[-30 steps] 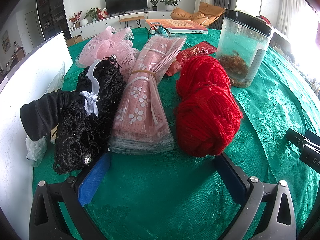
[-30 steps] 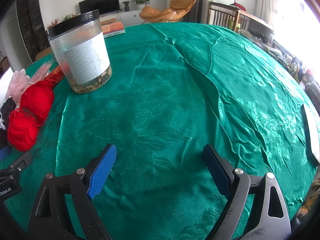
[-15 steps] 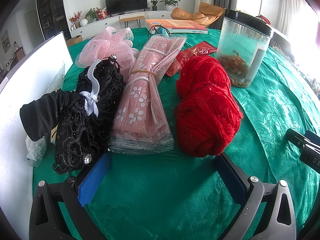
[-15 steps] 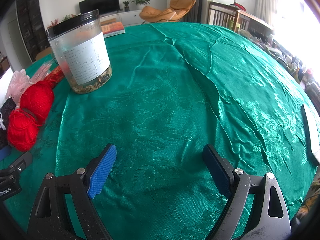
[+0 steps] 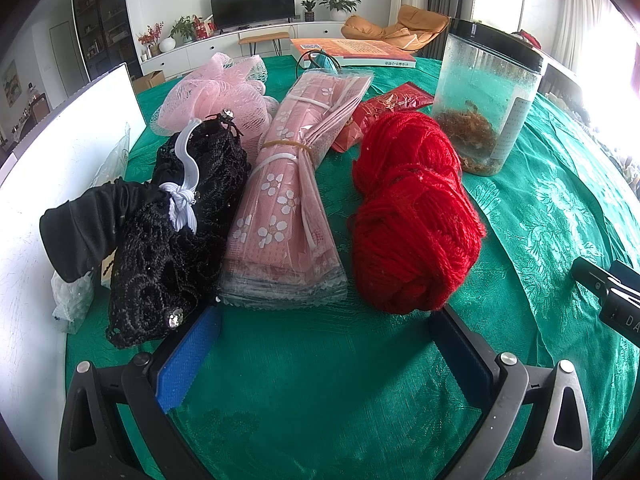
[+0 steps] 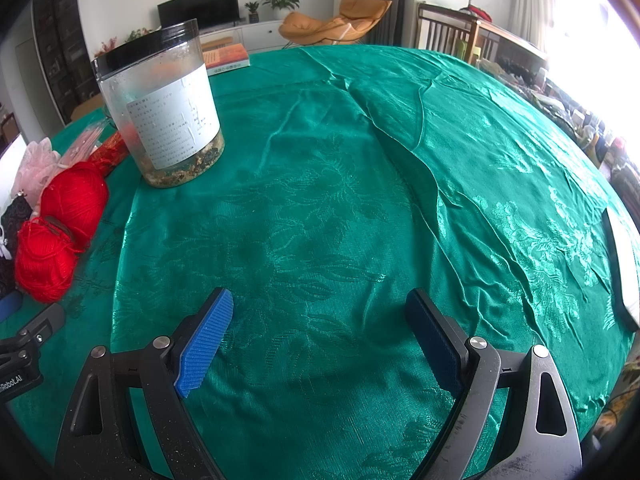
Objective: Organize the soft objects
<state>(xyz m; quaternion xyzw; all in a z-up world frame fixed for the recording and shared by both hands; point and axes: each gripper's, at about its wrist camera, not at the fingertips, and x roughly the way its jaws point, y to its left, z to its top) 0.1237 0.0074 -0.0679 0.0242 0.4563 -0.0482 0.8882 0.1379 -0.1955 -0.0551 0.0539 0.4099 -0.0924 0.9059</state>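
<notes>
Both jaws wide apart, nothing held. Left gripper (image 5: pixel 324 344) sits just near of the pink floral pack (image 5: pixel 288 200) and red yarn (image 5: pixel 412 216); probably picking first. Right gripper (image 6: pixel 320 336) over bare green surface (image 6: pixel 360 184).

Yarn (image 5: pixel 414 216) right of mask pack (image 5: pixel 288 208), jar (image 5: pixel 486 96) behind it.

two low tabletop views, red yarn (image 5: pixel 416 216) shared
</notes>
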